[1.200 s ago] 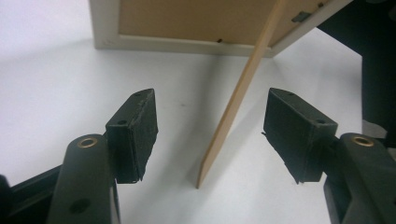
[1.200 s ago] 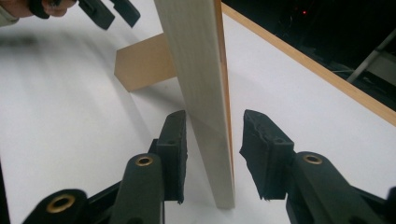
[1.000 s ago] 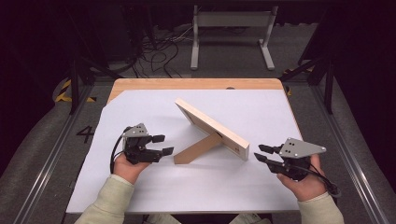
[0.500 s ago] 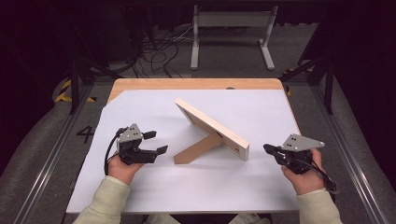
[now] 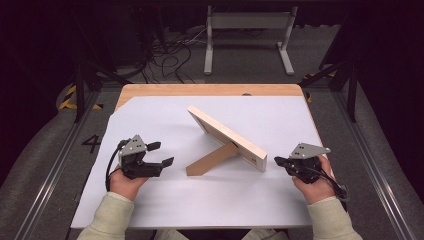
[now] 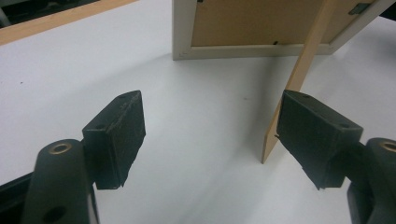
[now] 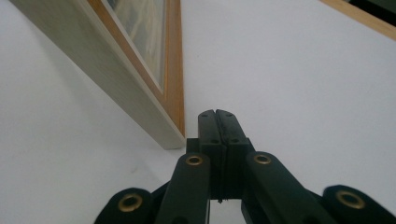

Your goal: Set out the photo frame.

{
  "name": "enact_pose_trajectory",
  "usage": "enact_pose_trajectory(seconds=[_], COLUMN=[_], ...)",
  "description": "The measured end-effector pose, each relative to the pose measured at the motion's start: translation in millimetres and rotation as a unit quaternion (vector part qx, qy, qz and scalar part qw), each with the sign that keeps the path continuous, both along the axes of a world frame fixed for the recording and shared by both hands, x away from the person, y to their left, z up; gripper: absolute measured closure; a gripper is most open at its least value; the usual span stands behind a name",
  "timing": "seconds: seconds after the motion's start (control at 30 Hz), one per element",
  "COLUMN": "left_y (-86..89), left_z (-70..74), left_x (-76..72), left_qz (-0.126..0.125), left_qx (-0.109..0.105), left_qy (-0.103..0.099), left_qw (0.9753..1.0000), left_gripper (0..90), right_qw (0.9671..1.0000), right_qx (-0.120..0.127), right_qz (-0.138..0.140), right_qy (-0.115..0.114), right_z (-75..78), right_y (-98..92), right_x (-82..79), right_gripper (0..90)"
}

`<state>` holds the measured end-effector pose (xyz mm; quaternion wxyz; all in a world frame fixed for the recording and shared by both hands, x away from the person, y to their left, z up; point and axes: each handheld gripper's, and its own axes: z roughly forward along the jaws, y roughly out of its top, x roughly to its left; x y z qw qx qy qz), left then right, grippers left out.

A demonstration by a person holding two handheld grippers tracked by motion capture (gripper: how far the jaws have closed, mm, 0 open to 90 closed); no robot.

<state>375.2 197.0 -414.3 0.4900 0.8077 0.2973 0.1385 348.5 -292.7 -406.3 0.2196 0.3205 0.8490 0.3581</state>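
Two grippers have drawn back toward you over the last second, so the frame [image 5: 227, 137] now stands free mid-table on its prop [image 5: 212, 160], touched by neither; your placing looks finished. Your left gripper [image 5: 159, 154] rests near the prop with jaws spread wide, matte black pads scuffed. The frame is pale wood with a flat brown backing, and its slim prop leans to the white sheet [image 5: 165, 120]. Your right gripper [image 5: 278, 161] sits just beside the frame's corner, jaws pressed together, holding nothing.
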Motion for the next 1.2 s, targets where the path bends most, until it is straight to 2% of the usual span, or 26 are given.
enact_pose_trajectory(seconds=[0.3, 0.5, 0.53, 0.77, 1.03, 1.2], left_y=[1.6, 4.5, 5.0, 7.0, 7.3, 8.6], left_z=[-2.6, -3.9, -3.9, -4.3, -4.1, -2.9], left_x=[-4.5, -5.0, -4.5, -3.4, -2.2, -1.7], left_qz=[0.01, 0.018, 0.016, 0.024, 0.027, 0.028], left_qx=[0.019, 0.011, 0.014, 0.007, 0.001, -0.002], left_qy=[-0.002, 0.007, 0.003, 0.012, 0.015, 0.017], left_qw=[0.9998, 0.9998, 0.9998, 0.9996, 0.9995, 0.9995], left_gripper=[23.1, 22.5, 22.5, 20.9, 20.3, 20.0], right_qw=[0.9997, 0.999, 0.9989, 0.9983, 0.9981, 0.9973], right_qx=[-0.01, -0.021, -0.021, -0.029, -0.035, -0.041], right_qz=[0.004, 0.01, 0.011, 0.021, 0.027, 0.039], right_qy=[0.022, 0.039, 0.04, 0.046, 0.042, 0.048], right_z=[-15.4, -27.1, -27.7, -33.2, -32.8, -31.1], right_y=[6.0, 10.6, 10.9, 17.0, 19.7, 25.2], right_x=[10.0, 15.3, 15.7, 17.3, 15.9, 11.5], right_gripper=[90.0, 90.0, 90.0, 90.0, 90.0, 90.0])
